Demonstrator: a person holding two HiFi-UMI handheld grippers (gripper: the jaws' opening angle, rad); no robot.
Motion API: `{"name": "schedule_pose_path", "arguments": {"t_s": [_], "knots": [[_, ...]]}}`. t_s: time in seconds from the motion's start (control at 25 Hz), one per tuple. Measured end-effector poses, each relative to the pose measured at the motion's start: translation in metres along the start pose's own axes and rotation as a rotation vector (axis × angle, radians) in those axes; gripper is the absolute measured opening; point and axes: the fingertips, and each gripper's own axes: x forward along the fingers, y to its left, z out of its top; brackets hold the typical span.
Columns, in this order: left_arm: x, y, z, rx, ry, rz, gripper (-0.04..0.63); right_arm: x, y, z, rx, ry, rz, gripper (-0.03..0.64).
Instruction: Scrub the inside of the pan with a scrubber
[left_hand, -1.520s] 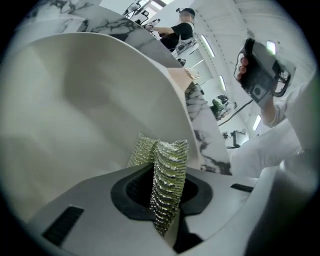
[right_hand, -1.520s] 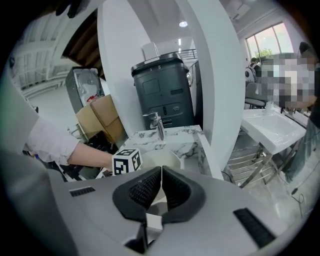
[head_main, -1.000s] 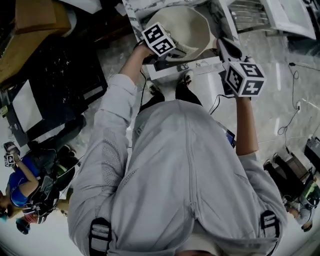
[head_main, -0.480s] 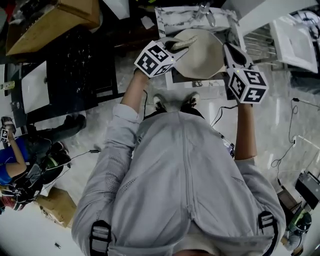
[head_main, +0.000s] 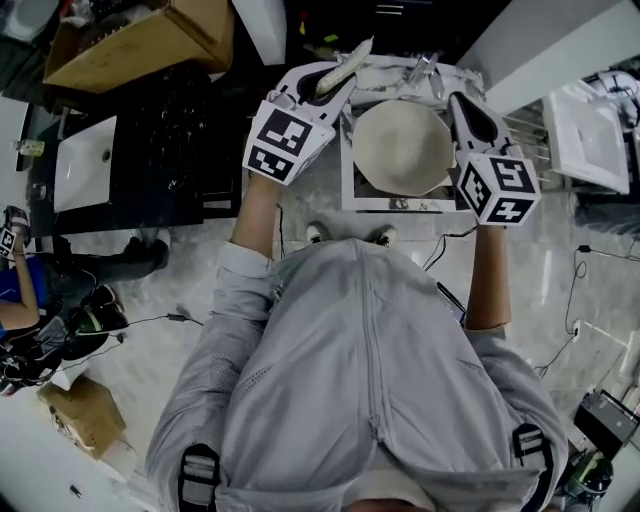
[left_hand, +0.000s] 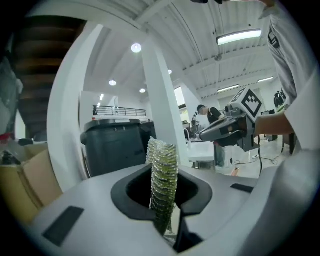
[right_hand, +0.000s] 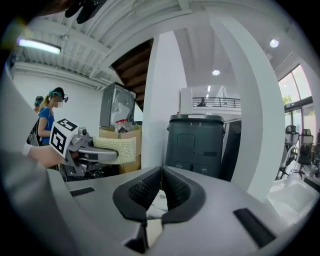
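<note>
A cream round pan (head_main: 402, 147) lies in a white-rimmed basin (head_main: 346, 172) in front of me. My left gripper (head_main: 335, 78) is up and to the left of the pan, shut on a yellow-green mesh scrubber (head_main: 344, 60) that sticks out past its jaws. In the left gripper view the scrubber (left_hand: 164, 182) stands upright between the closed jaws. My right gripper (head_main: 463, 102) hovers at the pan's right rim. Its ribbed pads (right_hand: 149, 189) meet at the tips with nothing seen between them. The right gripper view also shows the left gripper (right_hand: 82, 150) holding the scrubber (right_hand: 117, 148).
A faucet (head_main: 420, 68) stands at the back of the basin. Dark bins (head_main: 160, 150) and a cardboard box (head_main: 150, 35) sit to the left. A white sink (head_main: 590, 120) is at the right. A person in blue (head_main: 15, 290) stands far left, and cables (head_main: 585, 290) cross the floor.
The left gripper has lifted the scrubber from the pan's rim to a spot up and left of the pan. The head view has shifted, so the pan appears lower in the picture.
</note>
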Motion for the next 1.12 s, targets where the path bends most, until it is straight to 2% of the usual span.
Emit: {"name": "schedule_pose_path", "arguments": {"t_s": [0.24,0.44,1.12], "knots": [[-0.032,0.034,0.050,0.021,-0.108,0.148,0.071,0.000,0.005,0.047,-0.076,-0.086,0.020,0.035],[-0.045,0.048,0.078,0.058,-0.152,0.210,0.071,0.003,0.007,0.074,-0.129,-0.124,0.030,0.035],[-0.035,0.054,0.098,0.116,-0.170,0.213,0.071,0.013,-0.004,0.086,-0.177,-0.143,0.008,0.034]]}}
